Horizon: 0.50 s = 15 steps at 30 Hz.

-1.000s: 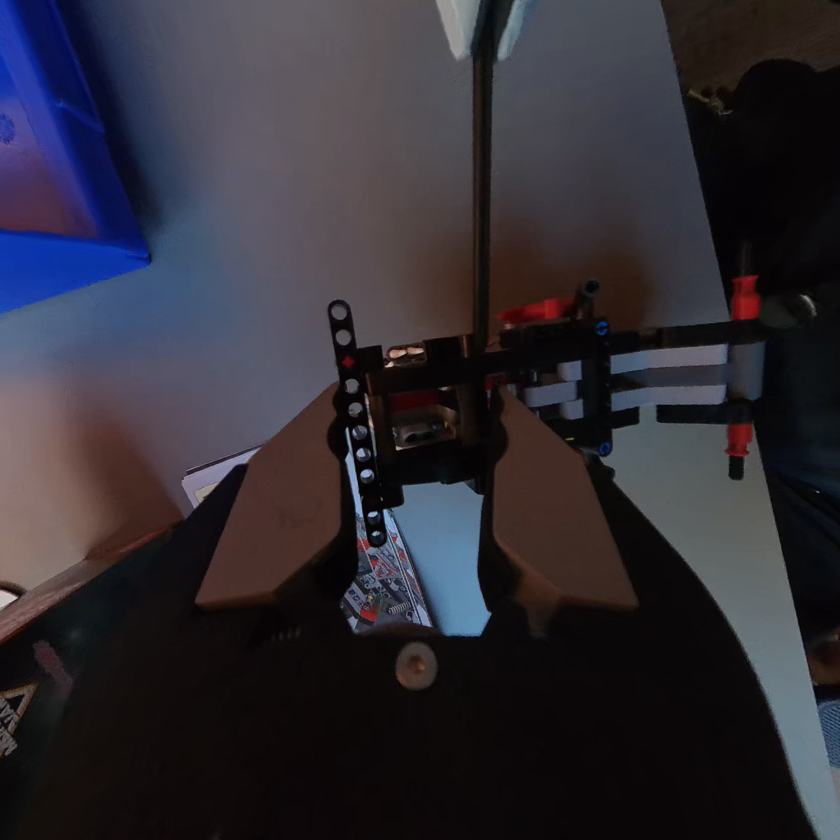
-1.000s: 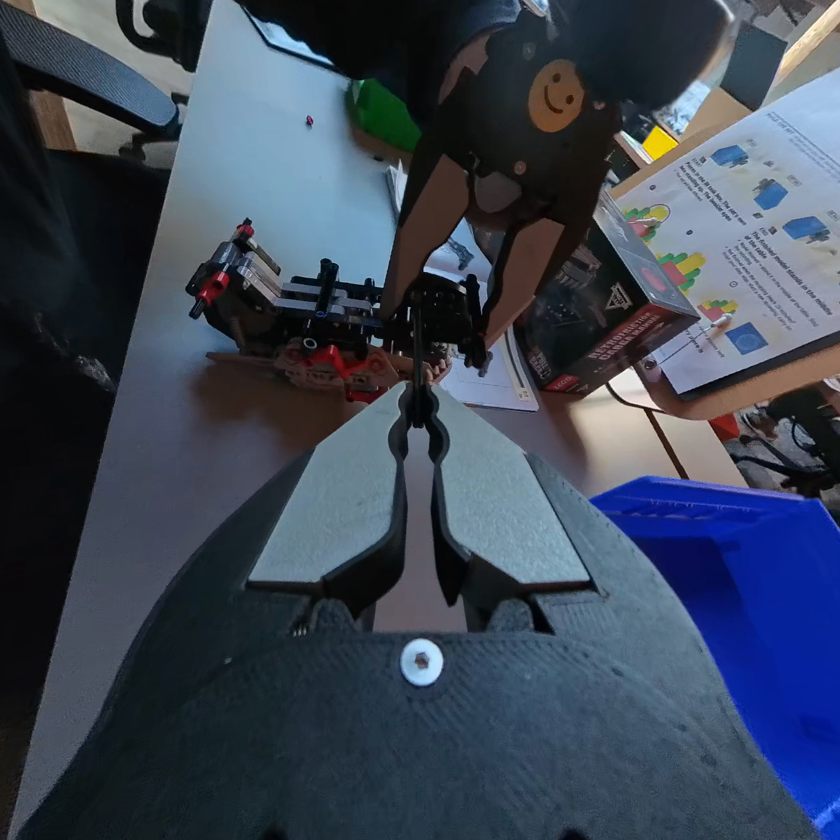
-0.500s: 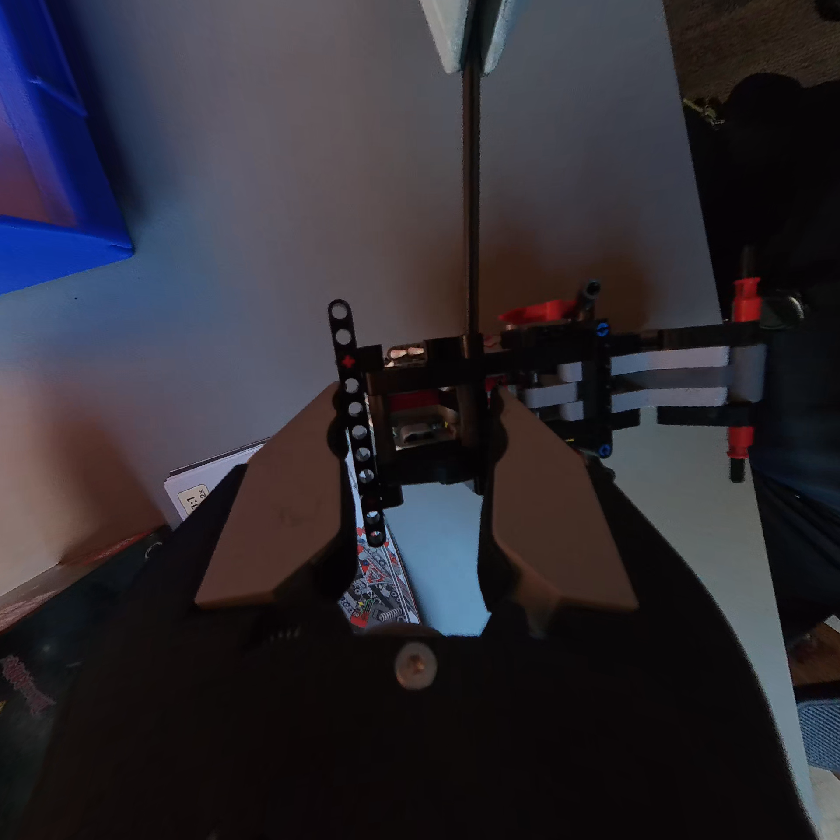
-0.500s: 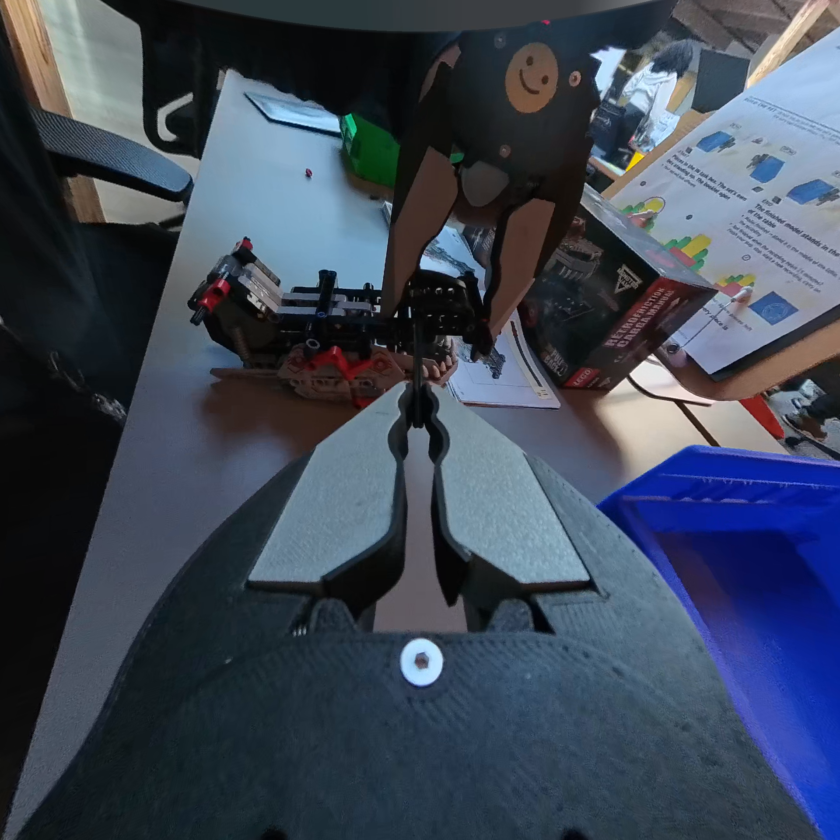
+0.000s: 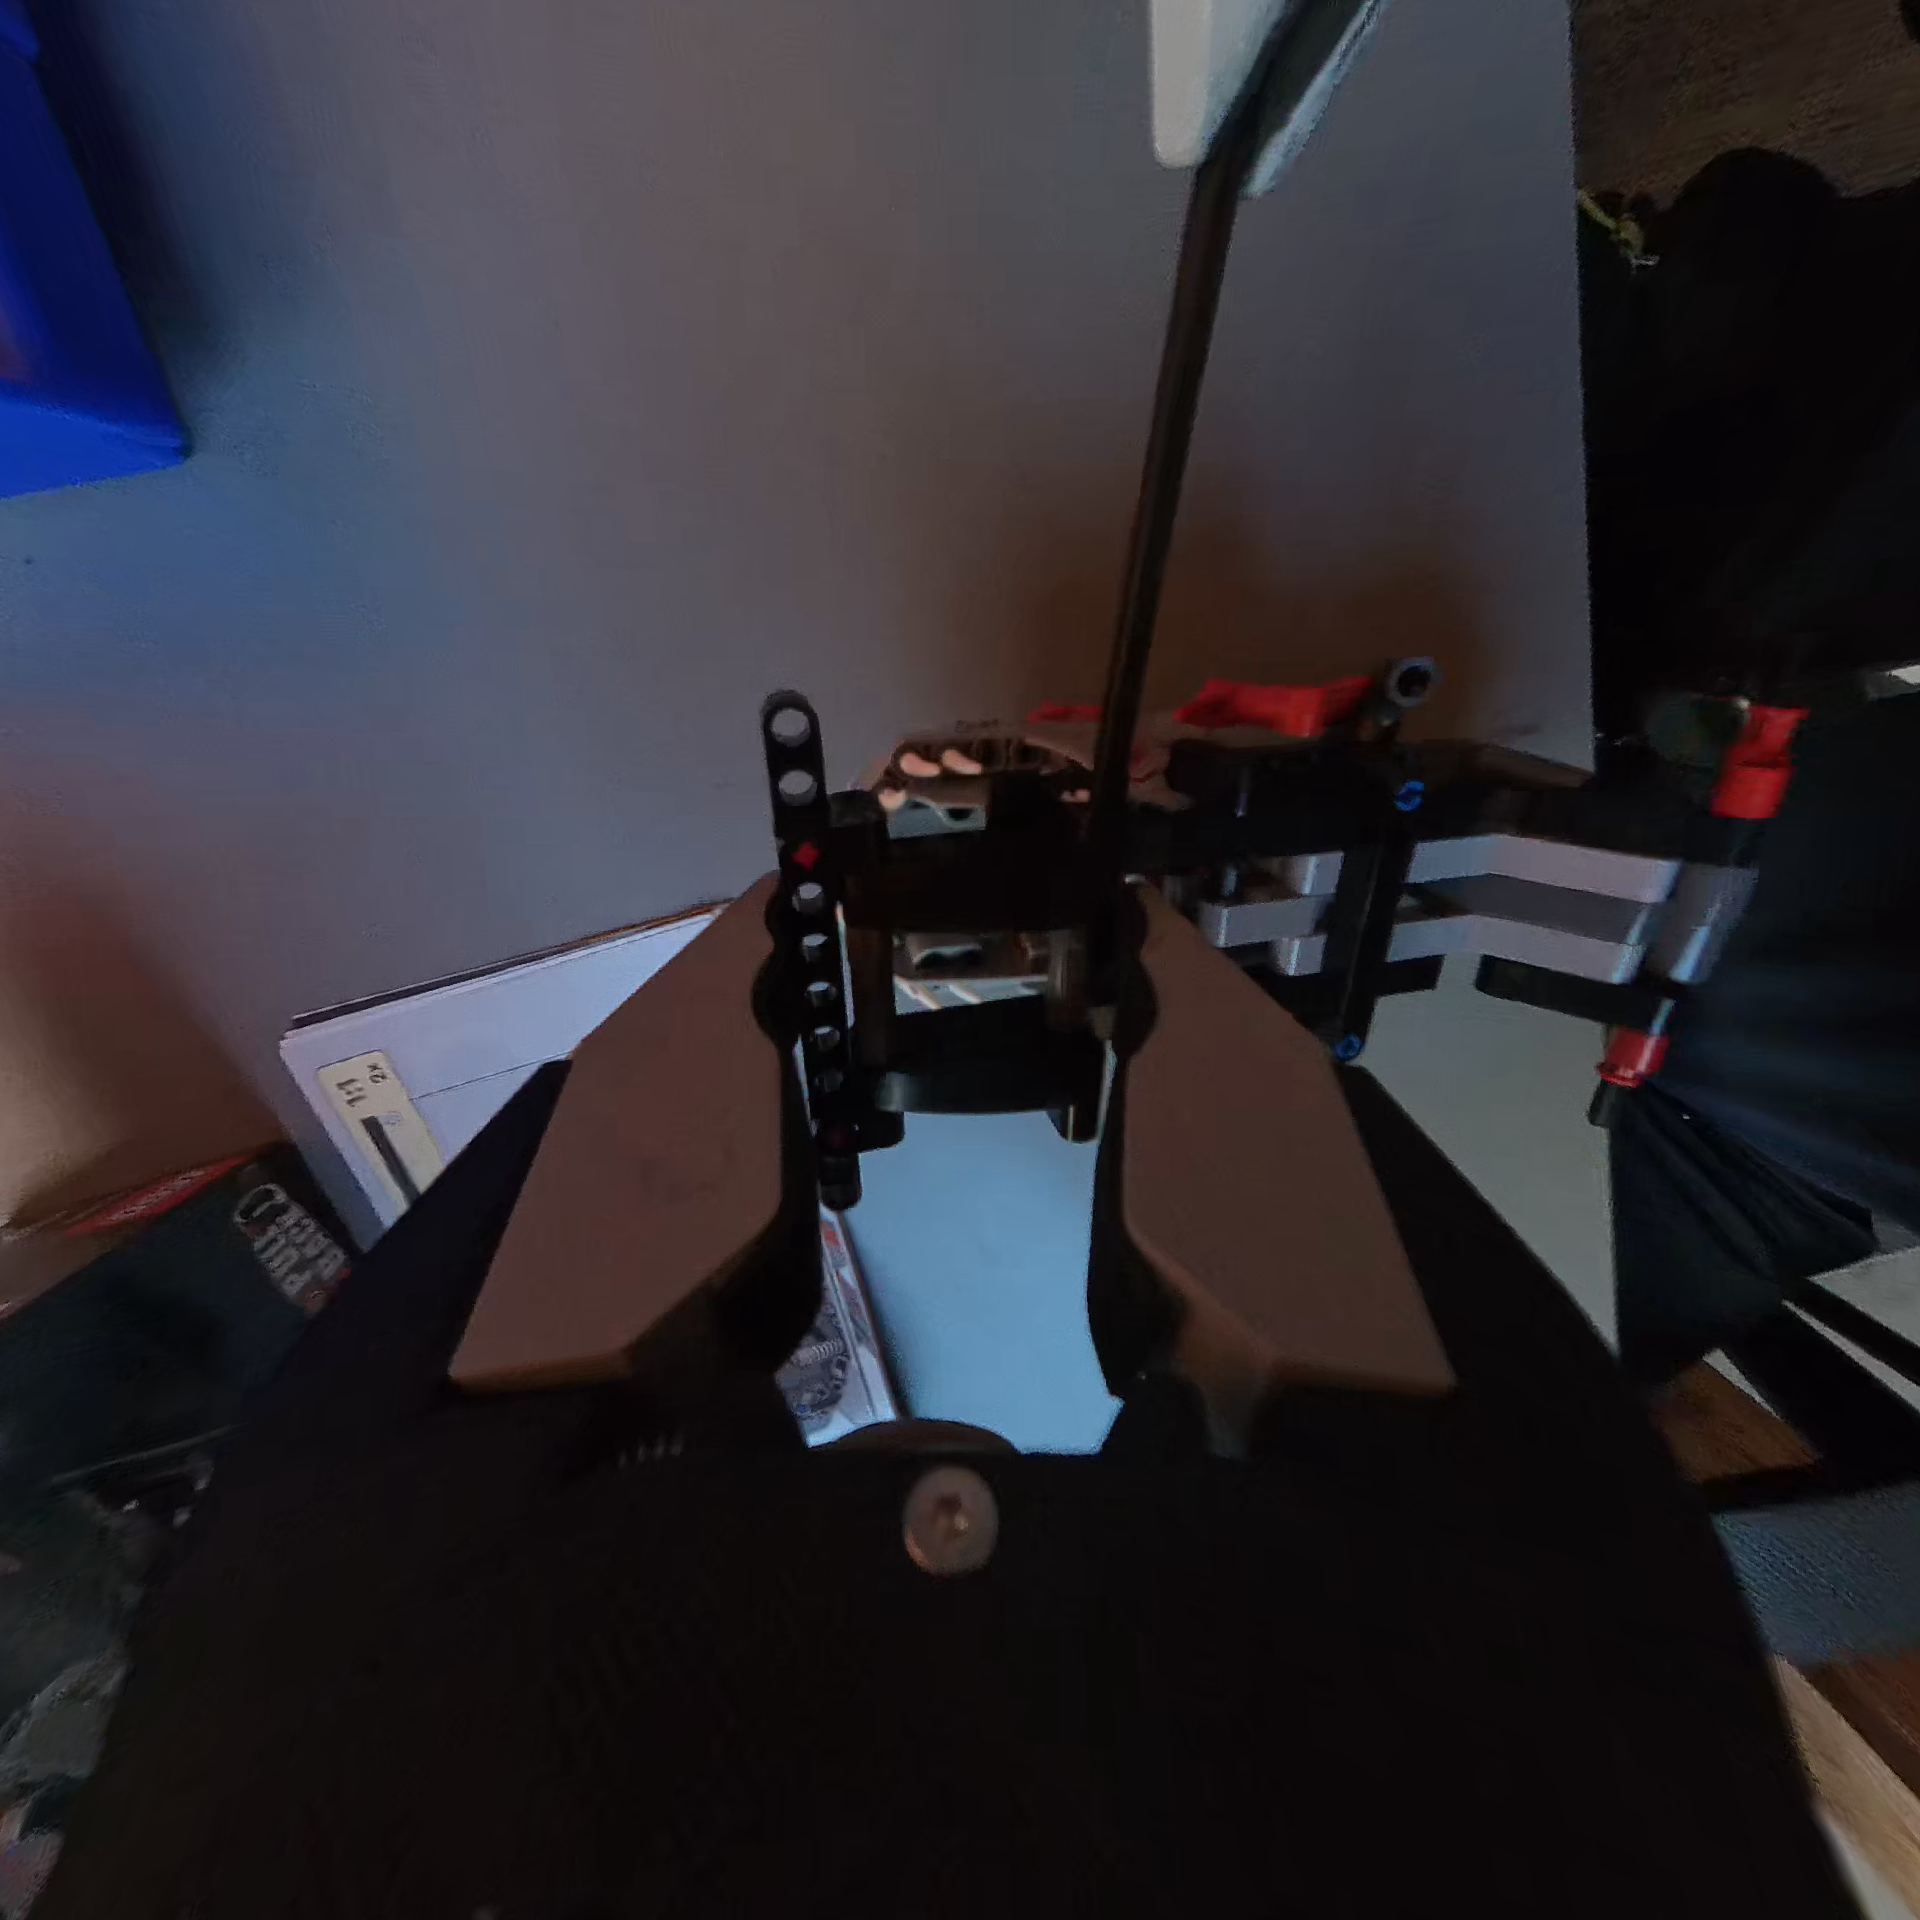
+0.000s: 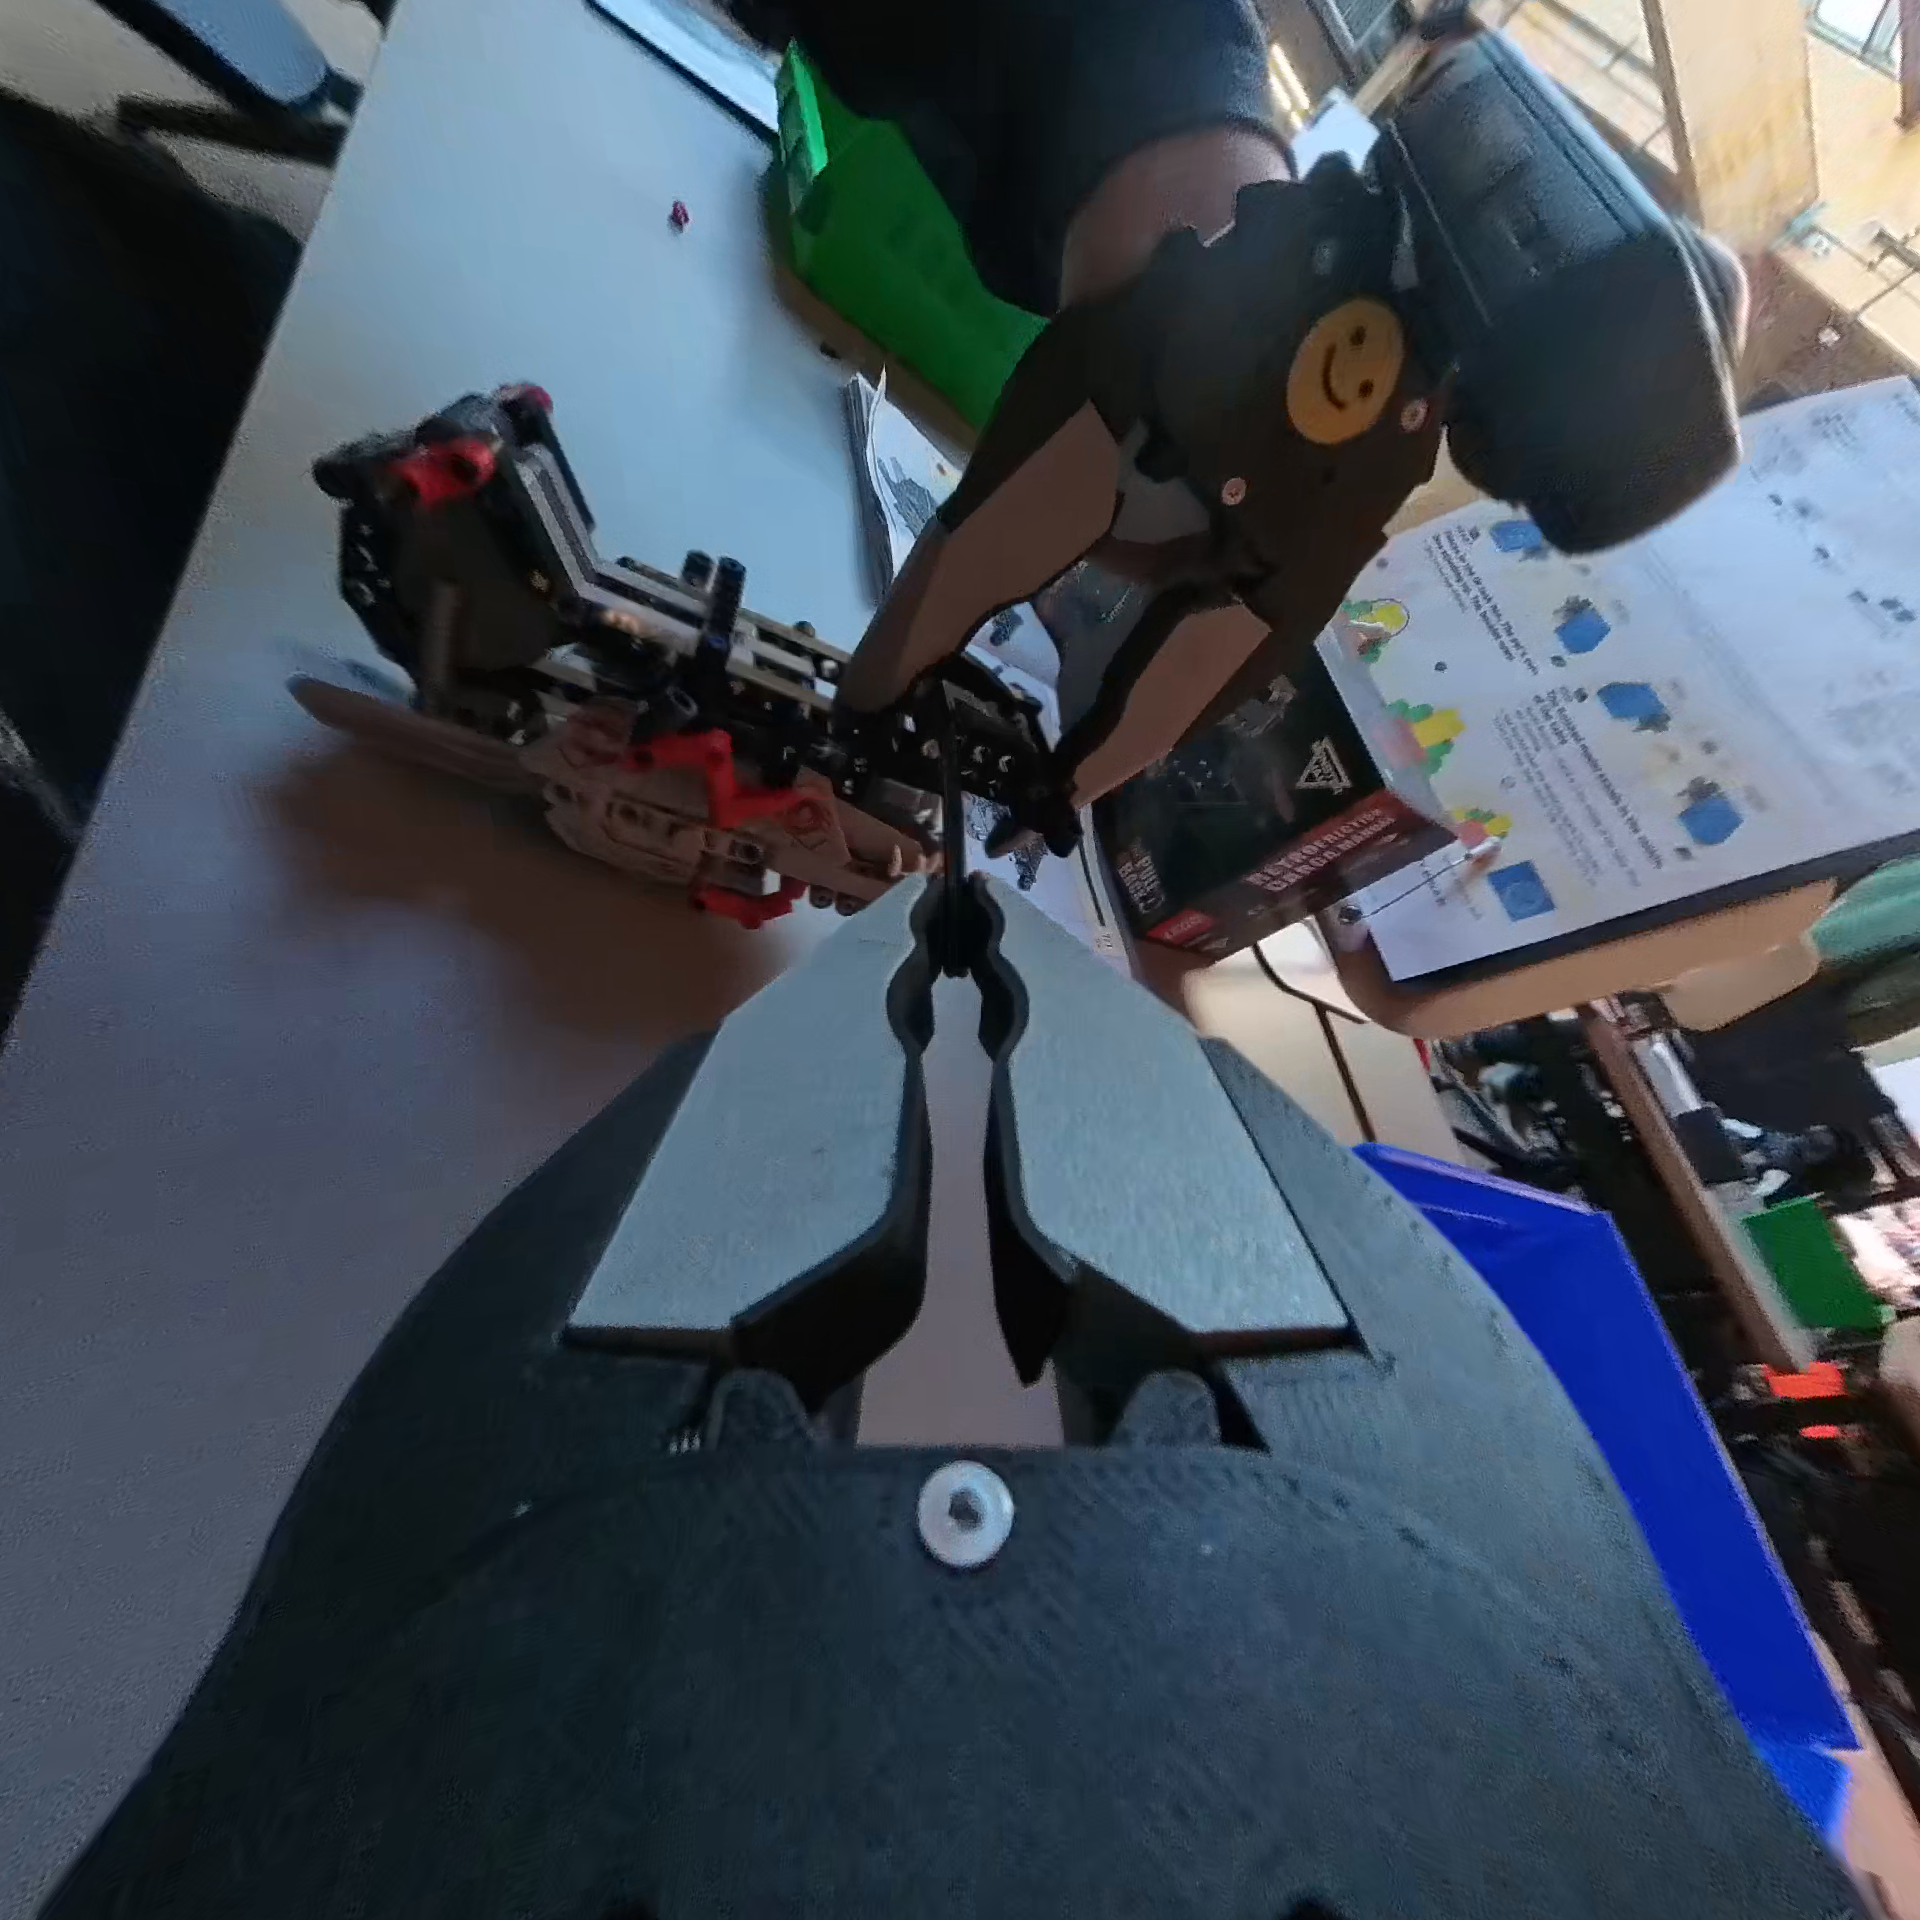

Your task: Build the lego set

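A black, grey and red lego chassis [image 5: 1299, 883] [image 6: 644, 717] is on the grey table. My left gripper [image 5: 951, 935] is shut on its black front frame; a black holed beam [image 5: 805, 935] stands against the left finger. It also shows in the right wrist view [image 6: 961, 748], clamped on the frame from above. My right gripper [image 6: 954, 935] is shut on a long thin black axle [image 6: 948, 821] whose far end is in the frame. In the left wrist view the axle [image 5: 1164, 447] runs up to the right gripper's light fingertips [image 5: 1195, 83] at the top edge.
An instruction booklet [image 5: 499, 1039] [image 6: 1049, 873] lies under the chassis front. A dark lego box [image 6: 1257, 831] stands beside it. A blue bin [image 6: 1621, 1455] [image 5: 73, 312] sits near the right gripper. A green object [image 6: 883, 249], a printed sheet [image 6: 1621, 665] and a person's dark clothing [image 5: 1766, 623] border the table. Tip to tip, the grippers are about 10 centimetres apart.
Both views have tilted and shifted. The axle now slants to the right in the left wrist view. The chassis looks nearer in the right wrist view. Both grips are unchanged.
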### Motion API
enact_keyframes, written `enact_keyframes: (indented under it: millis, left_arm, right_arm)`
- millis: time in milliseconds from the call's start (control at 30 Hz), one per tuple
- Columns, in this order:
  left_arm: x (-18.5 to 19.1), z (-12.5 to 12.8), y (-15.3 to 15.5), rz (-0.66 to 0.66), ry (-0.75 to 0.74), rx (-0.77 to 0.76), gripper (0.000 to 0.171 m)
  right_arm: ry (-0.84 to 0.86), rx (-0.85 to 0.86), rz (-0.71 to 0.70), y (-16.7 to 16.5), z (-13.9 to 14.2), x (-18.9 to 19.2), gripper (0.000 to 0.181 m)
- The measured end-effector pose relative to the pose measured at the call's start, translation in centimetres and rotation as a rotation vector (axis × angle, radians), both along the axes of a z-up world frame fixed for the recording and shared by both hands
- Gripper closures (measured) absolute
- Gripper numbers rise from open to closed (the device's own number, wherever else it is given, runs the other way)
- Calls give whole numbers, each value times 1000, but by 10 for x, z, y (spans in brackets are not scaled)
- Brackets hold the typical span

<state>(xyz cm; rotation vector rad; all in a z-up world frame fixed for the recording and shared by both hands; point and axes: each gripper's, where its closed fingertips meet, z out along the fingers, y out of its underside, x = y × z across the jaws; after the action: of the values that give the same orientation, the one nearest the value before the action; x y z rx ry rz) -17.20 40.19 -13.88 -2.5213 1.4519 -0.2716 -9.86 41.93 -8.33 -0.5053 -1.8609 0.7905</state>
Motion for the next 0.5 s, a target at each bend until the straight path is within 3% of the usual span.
enact_keyframes:
  millis: [167,300,400,500]
  left_arm:
    - [3,-2,-1,33,-6,-32,115]
    - [11,0,-3,6,3,-44,115]
    - [28,4,2,6,-47,-42,117]
    - [36,3,5,-26,-61,-35,117]
  right_arm:
    - [-13,237,-17,0,0,1,181]
    - [-94,402,52,-8,13,-1,181]
    - [-174,594,71,-13,2,-11,181]
    - [-204,630,63,-18,-5,-19,181]
